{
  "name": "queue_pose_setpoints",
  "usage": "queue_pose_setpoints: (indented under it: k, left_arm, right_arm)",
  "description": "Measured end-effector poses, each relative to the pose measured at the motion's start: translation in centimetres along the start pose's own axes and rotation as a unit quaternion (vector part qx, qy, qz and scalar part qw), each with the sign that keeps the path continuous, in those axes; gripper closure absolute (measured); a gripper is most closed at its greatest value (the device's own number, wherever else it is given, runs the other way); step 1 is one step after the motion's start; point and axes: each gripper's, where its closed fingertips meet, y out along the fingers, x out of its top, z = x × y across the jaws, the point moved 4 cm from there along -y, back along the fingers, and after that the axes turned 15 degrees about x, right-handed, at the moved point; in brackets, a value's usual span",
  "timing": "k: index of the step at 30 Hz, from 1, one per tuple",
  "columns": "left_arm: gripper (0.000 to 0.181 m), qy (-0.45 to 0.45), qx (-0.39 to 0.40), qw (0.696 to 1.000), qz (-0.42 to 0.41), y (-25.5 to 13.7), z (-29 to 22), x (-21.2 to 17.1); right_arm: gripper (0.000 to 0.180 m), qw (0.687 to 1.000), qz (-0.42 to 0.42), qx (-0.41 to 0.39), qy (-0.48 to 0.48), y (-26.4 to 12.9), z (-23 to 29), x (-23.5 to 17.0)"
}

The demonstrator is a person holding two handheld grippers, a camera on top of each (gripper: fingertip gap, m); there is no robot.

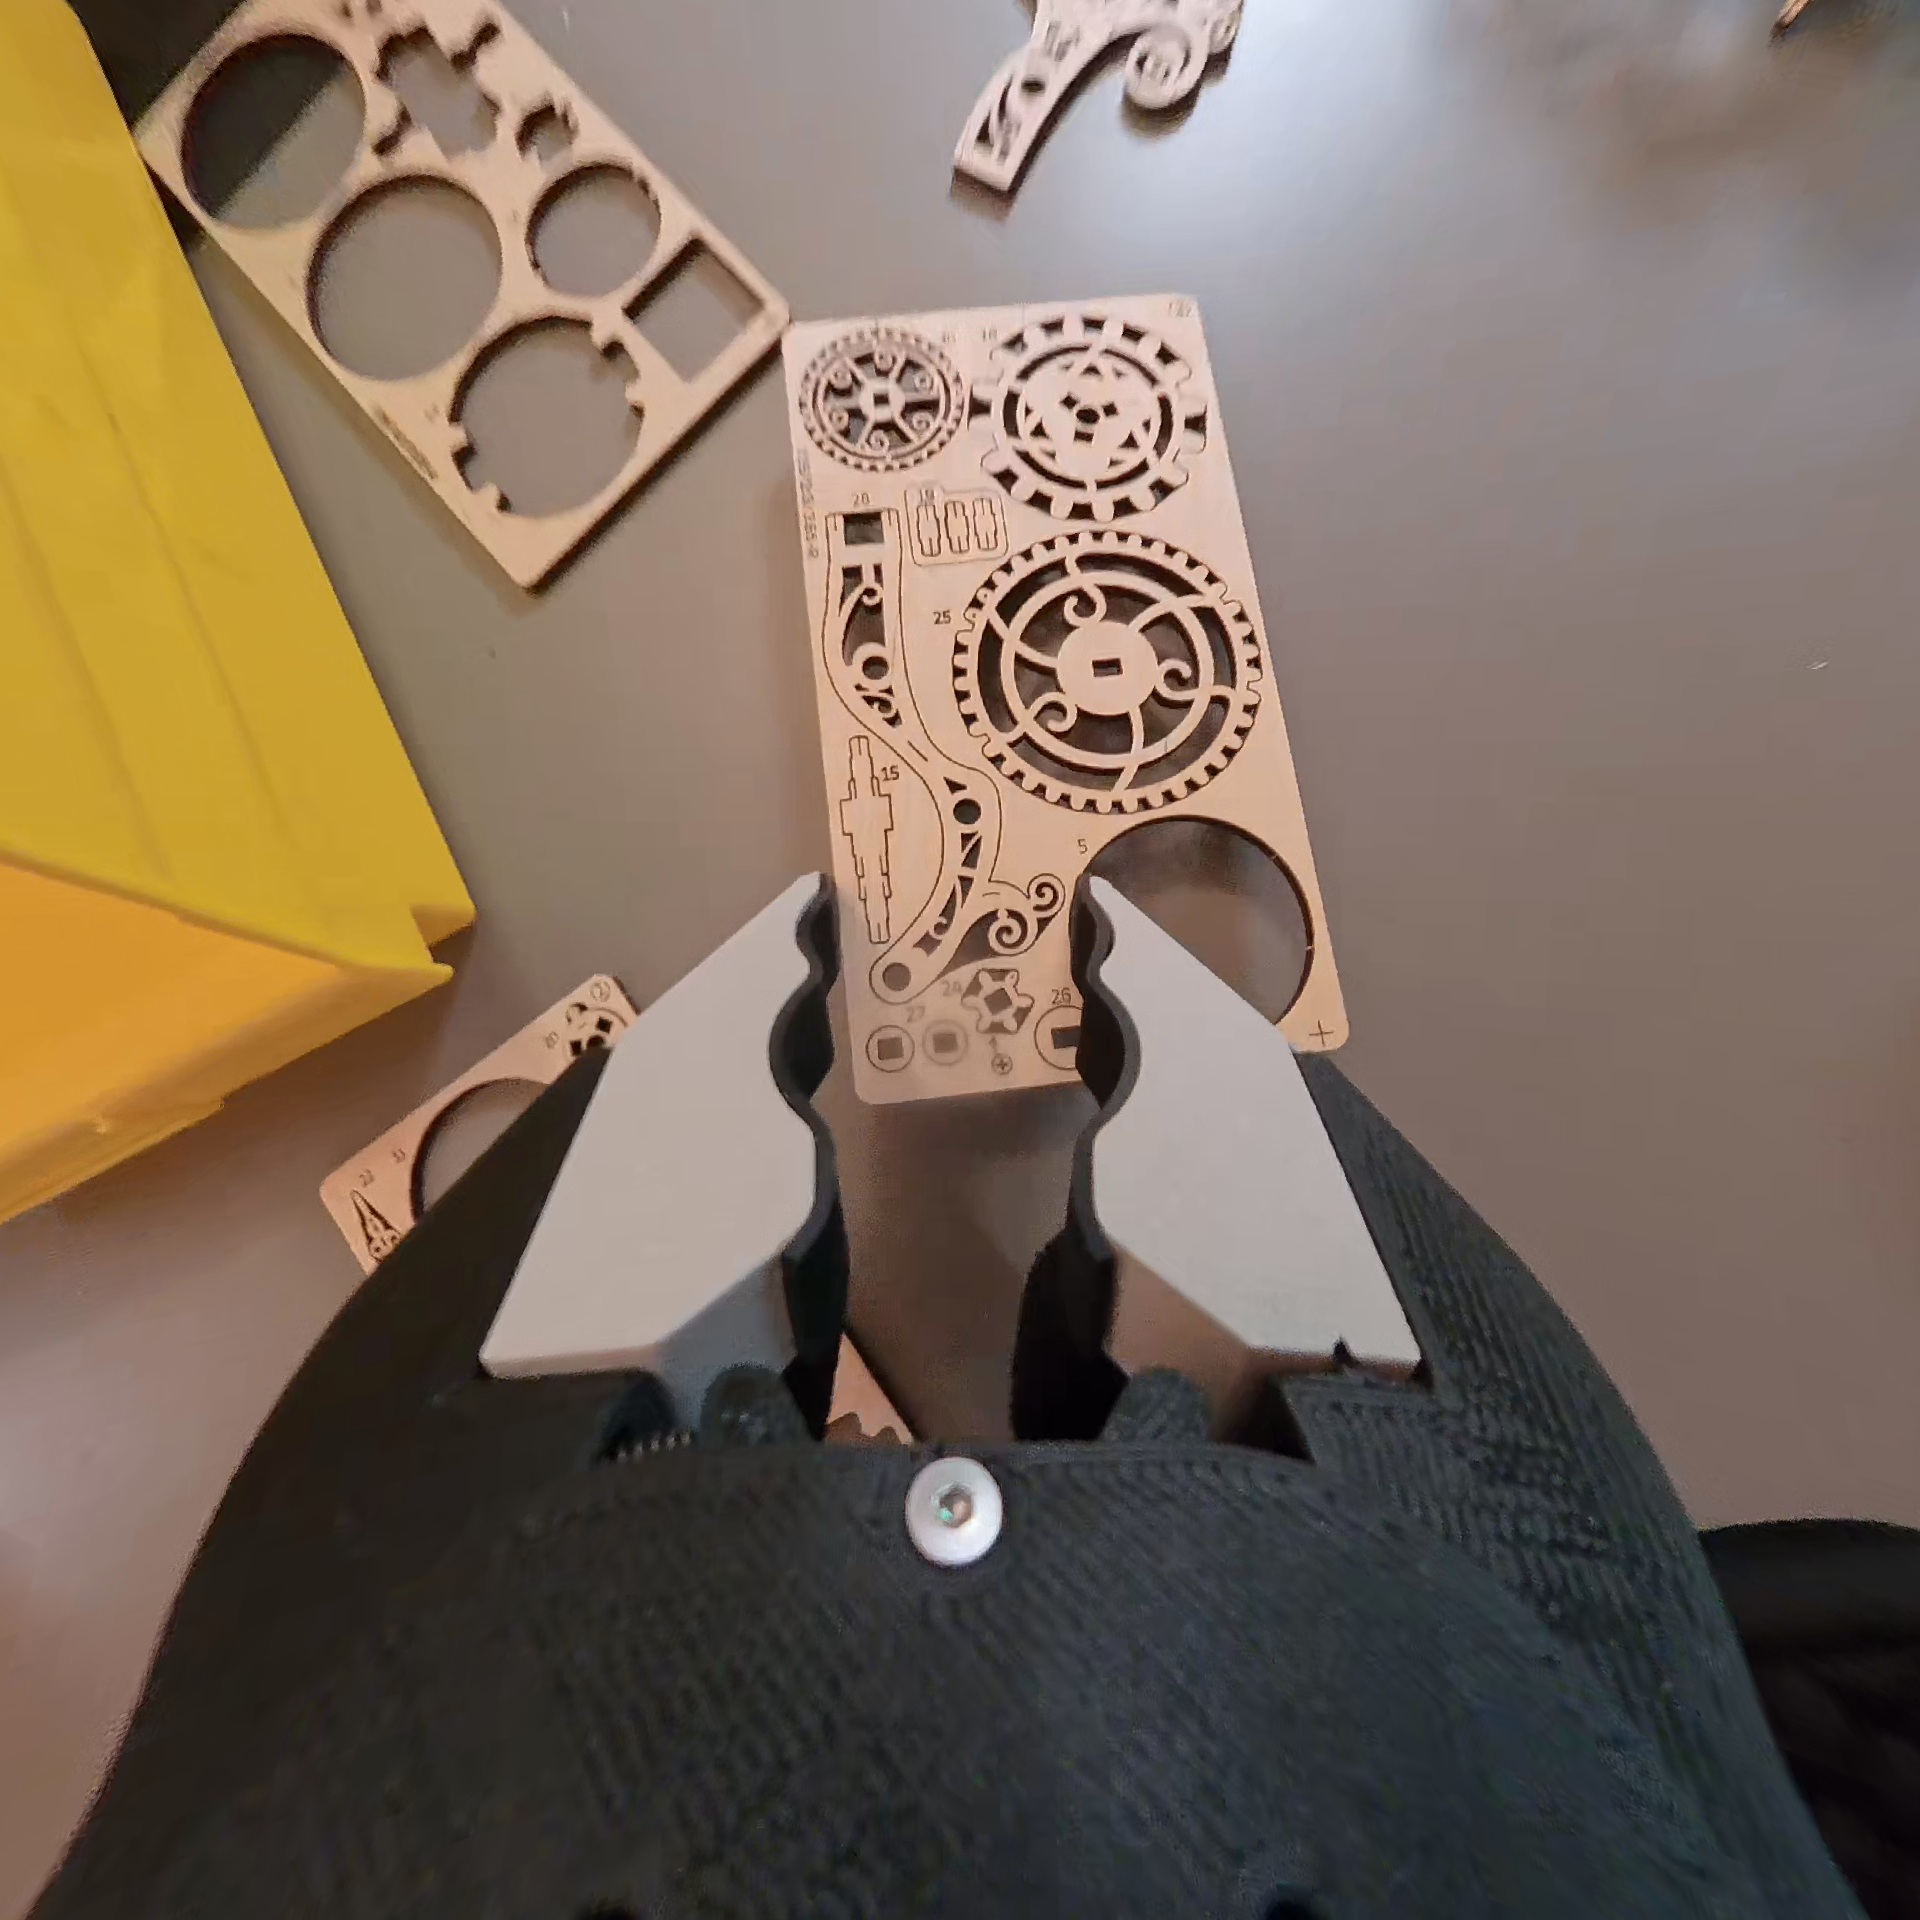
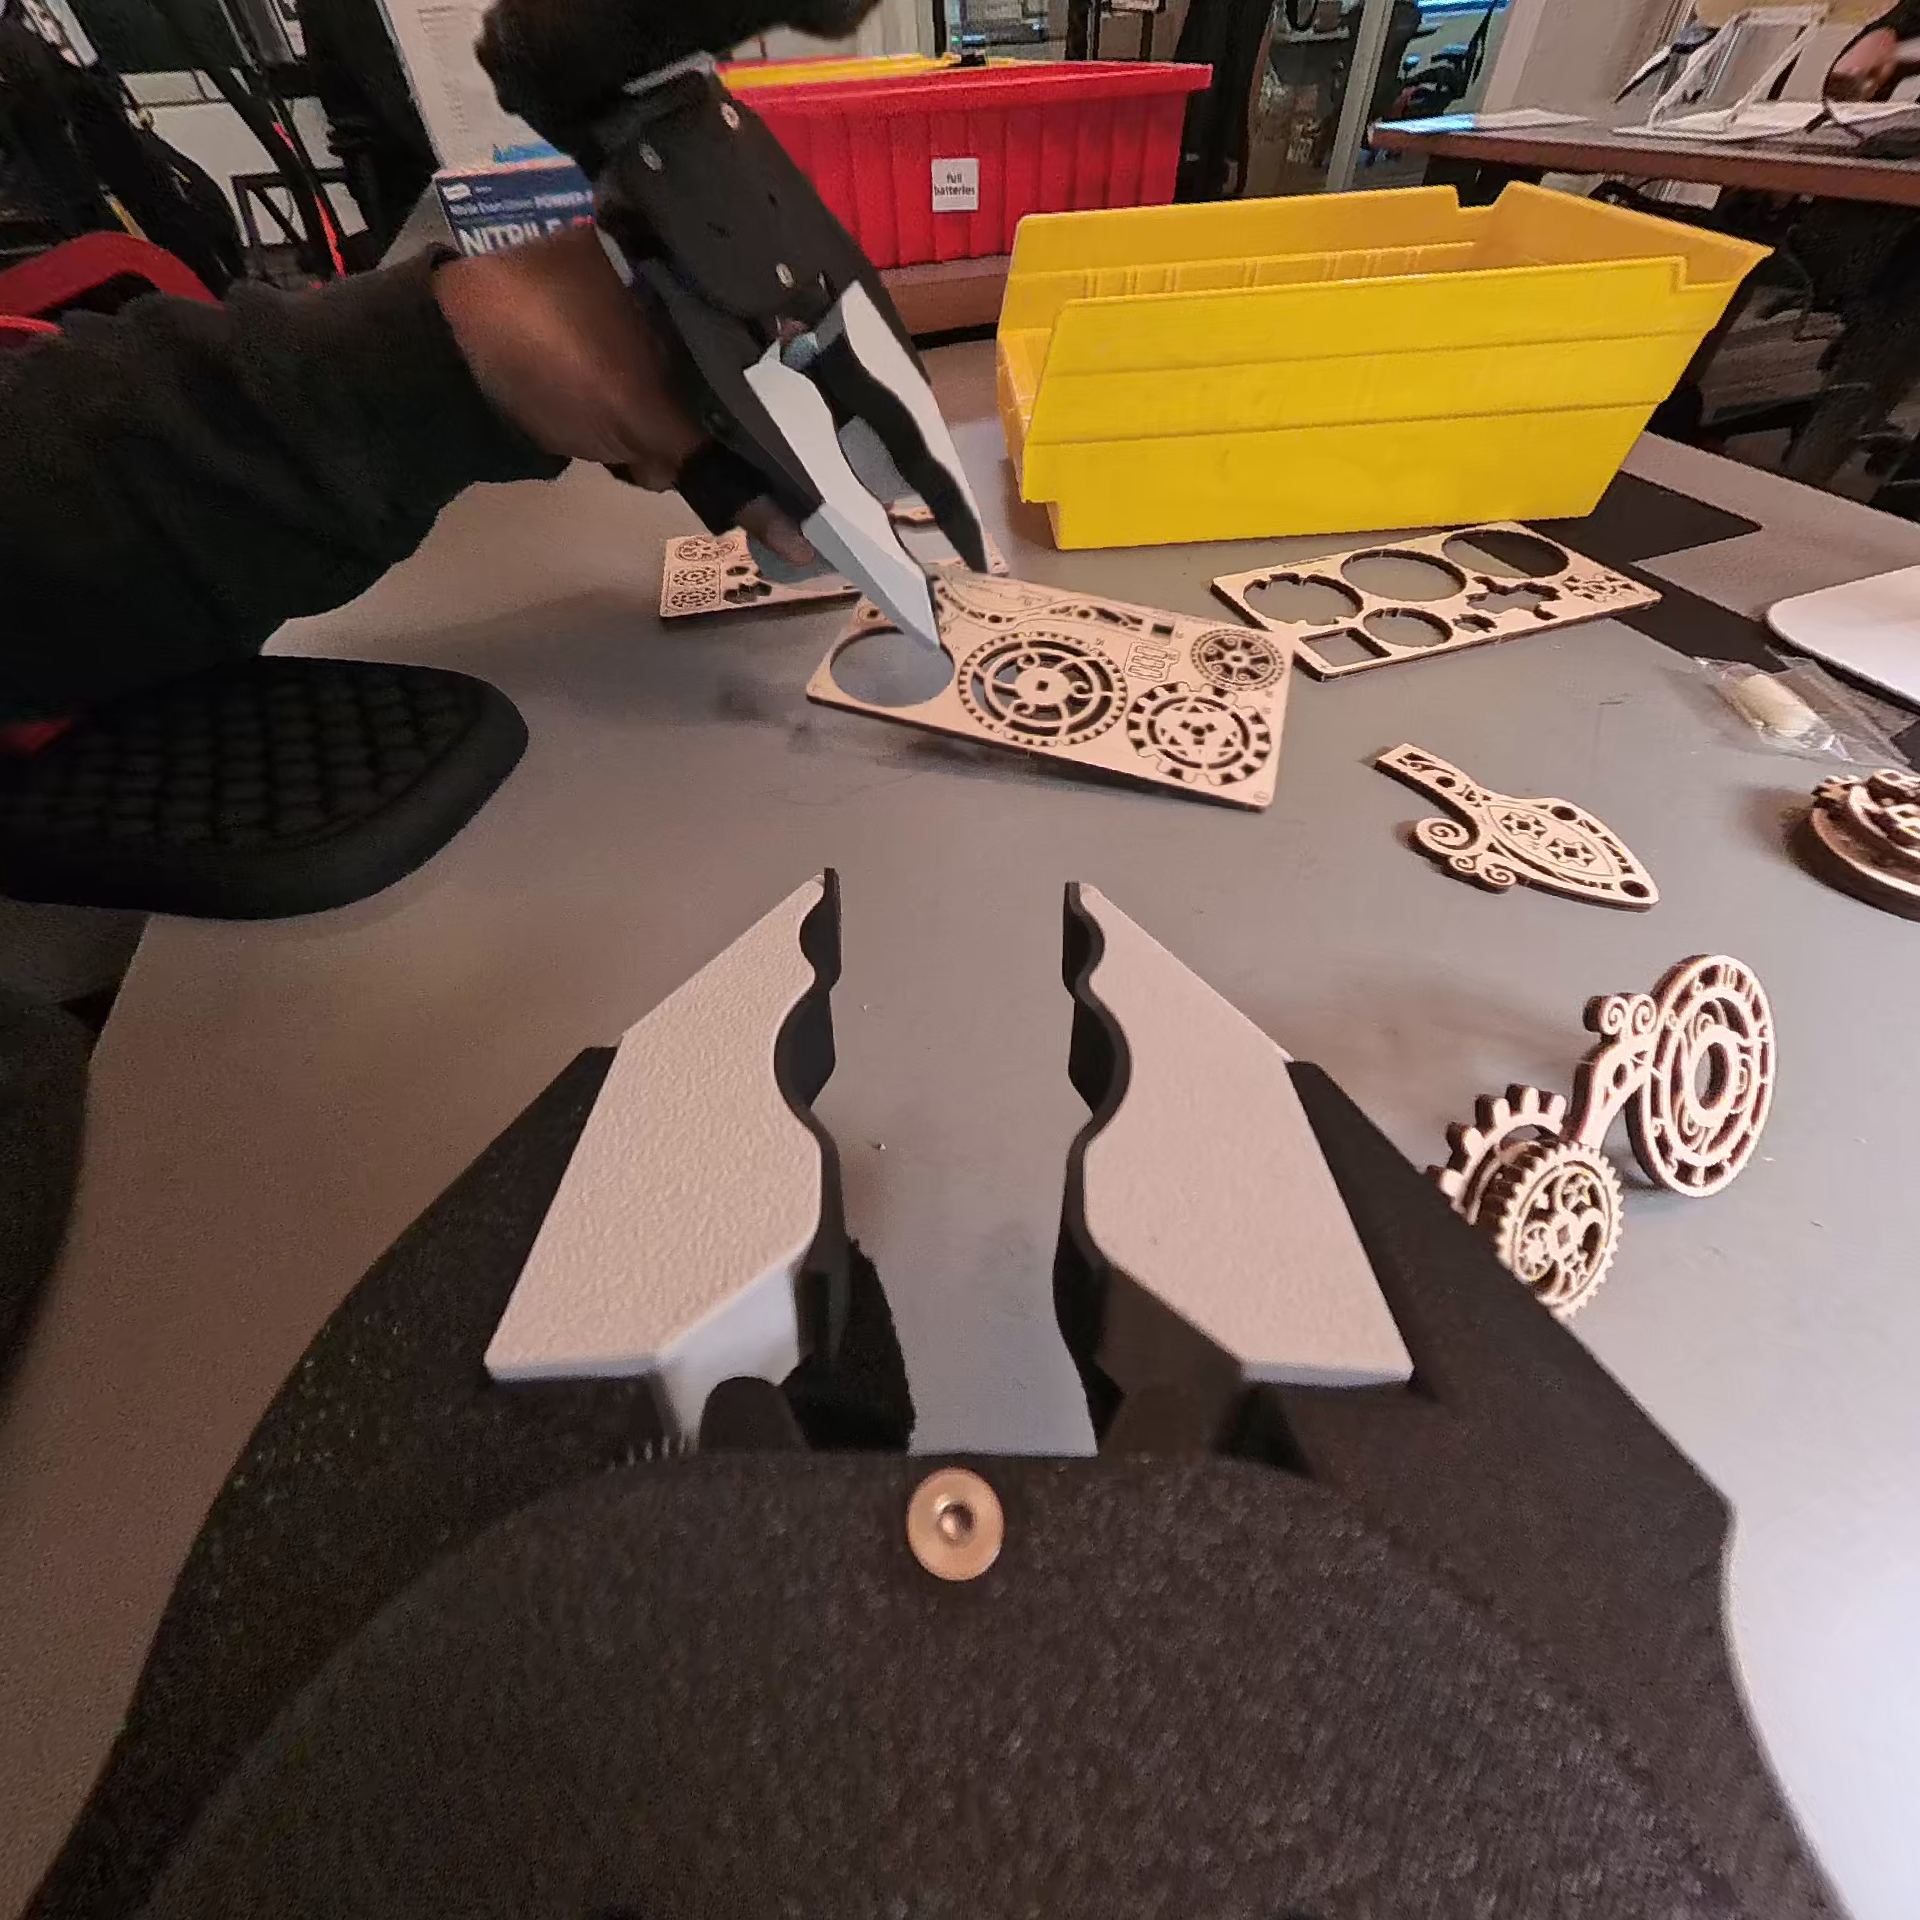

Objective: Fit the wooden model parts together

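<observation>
Open yellow plastic bin (image 2: pixel 1340 416) on far side of grey table (image 2: pixel 520 1039); red ribbed plastic tote (image 2: pixel 997 156) behind it; black mesh chair seat (image 2: pixel 239 779) at left table edge

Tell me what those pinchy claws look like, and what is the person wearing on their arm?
Each one is a bumpy black plastic body with a silver screw in the middle. The left gripper and right gripper both have two pale grey pointed fingers with wavy black rubbery pads inside. The arm in the right wrist view wears a black fuzzy sleeve.
</observation>
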Motion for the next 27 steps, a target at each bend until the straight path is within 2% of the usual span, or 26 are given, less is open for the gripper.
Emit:
queue_pose_setpoints:
  k: [1, 7, 14, 16, 20, 22, 24, 27]
  left_arm:
    - [0.137, 0.002, 0.002, 1.0, -0.013, -0.4, -0.2, 0.5]
    - [0.137, 0.01, 0.005, 0.996, -0.083, -2.7, -1.4, 3.2]
    - [0.137, 0.002, -0.024, 0.984, -0.175, -6.2, -3.4, 6.3]
    - [0.138, 0.003, -0.029, 0.977, -0.209, -7.5, -4.3, 7.3]
    - [0.138, 0.011, -0.041, 0.962, -0.271, -9.2, -7.0, 9.1]
    - [0.138, 0.017, -0.049, 0.955, -0.291, -9.4, -8.6, 9.7]
    - [0.138, 0.026, -0.051, 0.952, -0.302, -9.1, -9.8, 10.1]
    - [0.135, 0.017, -0.082, 0.948, -0.308, -8.5, -10.6, 10.4]
  right_arm:
    - [0.139, 1.0, 0.0, -0.001, 0.002, 0.0, 0.0, 0.0]
    - [0.135, 0.999, -0.018, -0.007, 0.039, 0.2, -0.4, 0.1]
    - [0.127, 0.987, -0.081, 0.026, 0.138, 0.9, -0.1, 1.0]
    - [0.125, 0.974, -0.129, 0.05, 0.181, 0.9, 0.1, 2.0]
    - [0.123, 0.928, -0.245, 0.098, 0.262, -0.5, -0.4, 4.3]
    - [0.136, 0.917, -0.277, 0.103, 0.267, -1.3, -0.8, 5.0]
    - [0.167, 0.914, -0.295, 0.103, 0.258, -2.3, -1.1, 5.4]
    - [0.178, 0.928, -0.276, 0.1, 0.229, -3.5, -1.7, 5.2]
